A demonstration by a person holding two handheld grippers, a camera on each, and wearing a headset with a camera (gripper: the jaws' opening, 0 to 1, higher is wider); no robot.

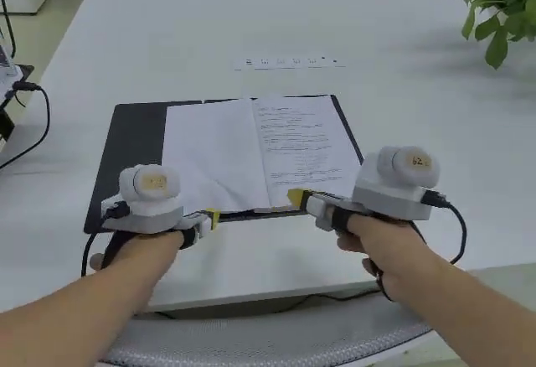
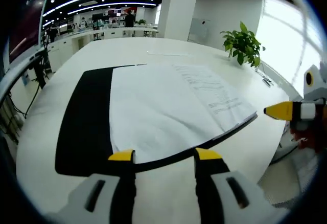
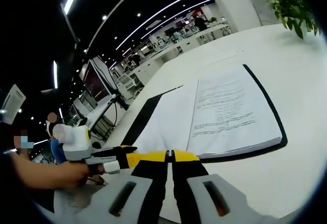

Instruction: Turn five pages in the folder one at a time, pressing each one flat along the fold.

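The black folder (image 1: pixel 132 153) lies open on the white worktop (image 1: pixel 167 32), its blank page (image 1: pixel 213 153) left of the fold and its printed page (image 1: pixel 301 136) right. The left tongs (image 1: pixel 209 218) gape empty just short of the folder's near edge. The right tongs (image 1: pixel 295 198) are closed on nothing at that edge, near the fold.

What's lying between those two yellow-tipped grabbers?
The near edge of the open folder lies between the left gripper and the right gripper in the head view.
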